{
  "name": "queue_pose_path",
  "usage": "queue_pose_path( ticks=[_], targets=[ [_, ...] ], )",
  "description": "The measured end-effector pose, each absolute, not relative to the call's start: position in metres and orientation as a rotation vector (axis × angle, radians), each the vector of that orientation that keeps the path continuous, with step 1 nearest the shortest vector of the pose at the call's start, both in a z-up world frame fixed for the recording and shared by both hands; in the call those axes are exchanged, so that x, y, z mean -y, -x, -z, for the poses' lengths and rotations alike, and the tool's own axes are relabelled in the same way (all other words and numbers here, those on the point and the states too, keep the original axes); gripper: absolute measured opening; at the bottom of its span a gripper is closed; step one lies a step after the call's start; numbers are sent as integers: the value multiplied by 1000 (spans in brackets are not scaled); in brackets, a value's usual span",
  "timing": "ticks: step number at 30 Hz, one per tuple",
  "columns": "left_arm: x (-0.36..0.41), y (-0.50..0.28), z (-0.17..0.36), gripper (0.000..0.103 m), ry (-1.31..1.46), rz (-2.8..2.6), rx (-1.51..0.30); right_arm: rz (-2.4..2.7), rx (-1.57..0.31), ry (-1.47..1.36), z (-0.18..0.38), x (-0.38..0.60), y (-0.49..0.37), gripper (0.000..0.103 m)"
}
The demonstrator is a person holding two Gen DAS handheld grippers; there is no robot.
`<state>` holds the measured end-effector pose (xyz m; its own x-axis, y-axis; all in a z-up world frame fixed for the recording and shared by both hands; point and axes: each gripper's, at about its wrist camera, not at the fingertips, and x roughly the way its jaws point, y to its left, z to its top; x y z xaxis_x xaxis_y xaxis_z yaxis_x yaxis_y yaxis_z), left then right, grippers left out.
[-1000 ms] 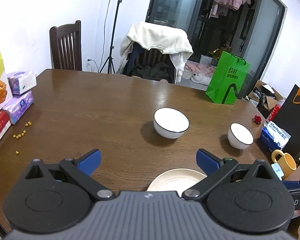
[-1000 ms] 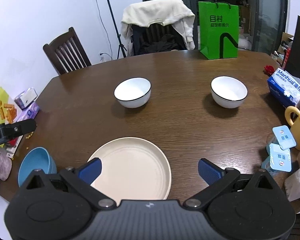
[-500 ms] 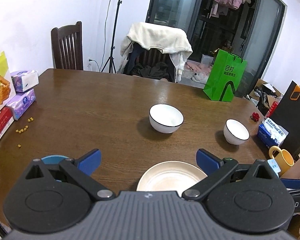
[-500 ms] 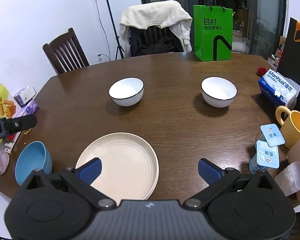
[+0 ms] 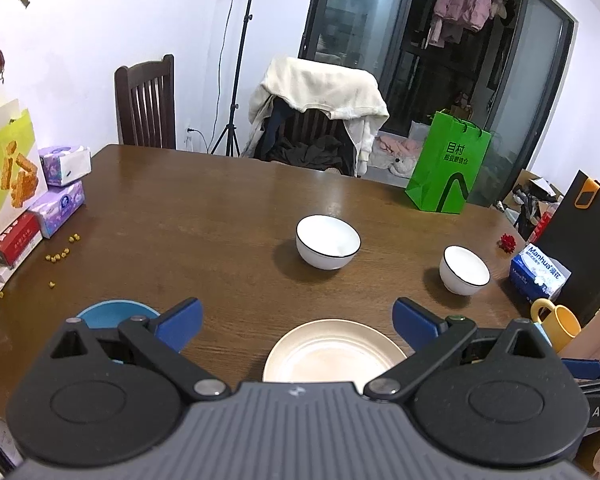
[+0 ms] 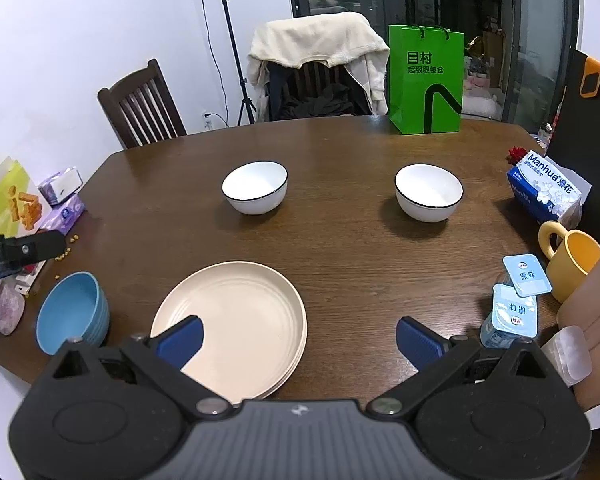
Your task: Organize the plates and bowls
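Two white bowls with black rims stand mid-table: the left bowl (image 6: pixel 255 192) (image 5: pixel 327 241) and the right bowl (image 6: pixel 428 197) (image 5: pixel 464 269). A stack of cream plates (image 6: pixel 236 325) (image 5: pixel 334 354) lies near the front edge. A blue bowl (image 6: pixel 73 312) (image 5: pixel 116 314) sits at the front left corner. My right gripper (image 6: pixel 298 338) hovers open above the table just right of the plates. My left gripper (image 5: pixel 298 320) is open too, held above the plates and holding nothing. The left gripper's finger (image 6: pixel 24 250) shows at the left edge of the right wrist view.
On the brown table (image 6: pixel 340 240): a green paper bag (image 6: pixel 425 80), a blue tissue pack (image 6: pixel 544 188), a yellow mug (image 6: pixel 572 262), yoghurt cups (image 6: pixel 516 308), tissue packs and snack boxes (image 5: pixel 40 200) on the left, scattered crumbs (image 5: pixel 60 256). Chairs stand behind.
Both grippers have pulled back and risen, so the bowls and plates look farther off. The blue bowl has come into the left wrist view. Nothing on the table has moved.
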<state>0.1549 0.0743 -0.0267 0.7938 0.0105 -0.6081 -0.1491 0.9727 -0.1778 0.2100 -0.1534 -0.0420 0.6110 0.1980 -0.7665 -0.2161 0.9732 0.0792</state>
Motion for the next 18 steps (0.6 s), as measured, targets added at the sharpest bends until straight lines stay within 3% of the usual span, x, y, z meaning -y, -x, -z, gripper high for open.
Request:
queue_pose_path(
  ticks=[18],
  targets=[
    [-71,-222,18,103,206,-50,-648,-196,-895,-13,37,161,-265,103]
  ],
)
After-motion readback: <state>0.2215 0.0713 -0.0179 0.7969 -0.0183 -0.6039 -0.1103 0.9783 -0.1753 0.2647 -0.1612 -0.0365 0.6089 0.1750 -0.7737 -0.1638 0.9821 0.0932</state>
